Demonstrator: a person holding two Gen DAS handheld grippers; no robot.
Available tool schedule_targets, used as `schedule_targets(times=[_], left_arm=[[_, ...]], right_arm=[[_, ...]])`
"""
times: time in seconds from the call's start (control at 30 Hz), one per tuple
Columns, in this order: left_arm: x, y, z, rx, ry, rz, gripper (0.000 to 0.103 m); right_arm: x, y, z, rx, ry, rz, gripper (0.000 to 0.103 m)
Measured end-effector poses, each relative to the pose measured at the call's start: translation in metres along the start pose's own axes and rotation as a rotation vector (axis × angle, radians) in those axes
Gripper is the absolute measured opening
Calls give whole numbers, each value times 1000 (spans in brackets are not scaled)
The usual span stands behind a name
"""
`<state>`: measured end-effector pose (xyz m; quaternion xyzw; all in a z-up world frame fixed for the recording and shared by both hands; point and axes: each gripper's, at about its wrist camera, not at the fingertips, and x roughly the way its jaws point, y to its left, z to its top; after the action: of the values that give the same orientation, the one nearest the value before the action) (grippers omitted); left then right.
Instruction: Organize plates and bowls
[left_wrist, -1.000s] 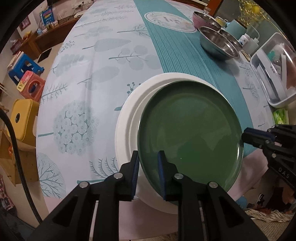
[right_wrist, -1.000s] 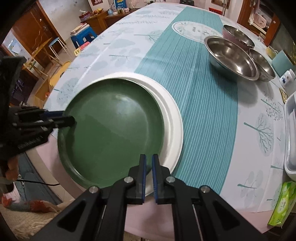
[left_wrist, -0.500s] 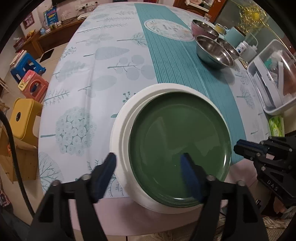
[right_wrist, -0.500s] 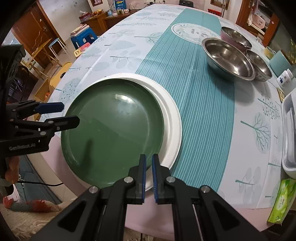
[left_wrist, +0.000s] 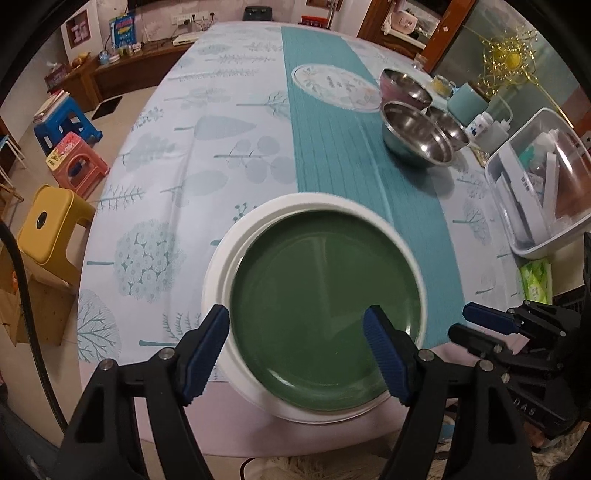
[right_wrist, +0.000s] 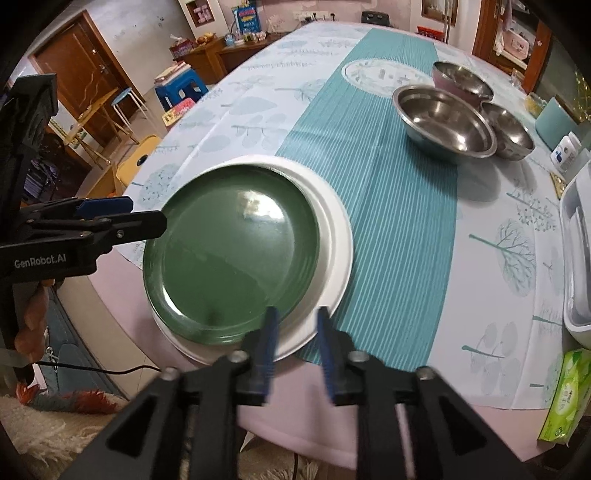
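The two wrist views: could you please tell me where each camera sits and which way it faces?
Left wrist: on the left tongs, facing steeply down at the green plate on the white plate; right tongs show at right.
Right wrist: on the right tongs, over the plates' near edge; left tongs show at left.
Shared: both plates, steel bowls, table.
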<state>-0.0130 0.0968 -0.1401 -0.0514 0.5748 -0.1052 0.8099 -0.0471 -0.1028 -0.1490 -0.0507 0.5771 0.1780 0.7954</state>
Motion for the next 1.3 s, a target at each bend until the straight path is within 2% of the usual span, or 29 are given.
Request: schedule_targets(times=[0.13,0.23,0.5,0.67,0.77,0.93,1.17,1.3], left_arm=[[-11,-16,12,-25,-22,-45,75],[-15,-35,30,-2,-38,-76,76],[-7,-82,106,128,-76,-122,76],[9,-114,154,189,-98,-159,76],[25,-128,174,216,-97,-157,76],[61,-142,206,215,-85,-101,76],[111,-142,235,148,-51,-52,76],[143,-143,246,104,-1,-54,76]], right_arm=[[-14,-7,3,2,-36,-10,30],[-25,-17,10,31,-62,-12,30],[-50,-63,48,176,-136,-83,30],[-62,-99,73,255,-177,-182,30],[-63,-126,86,312,-186,-212,30],[-55,-165,105,368,-183,-221,30],[-18,-208,131,396,-141,-160,30],[8,-228,142,408,-103,-117,30]])
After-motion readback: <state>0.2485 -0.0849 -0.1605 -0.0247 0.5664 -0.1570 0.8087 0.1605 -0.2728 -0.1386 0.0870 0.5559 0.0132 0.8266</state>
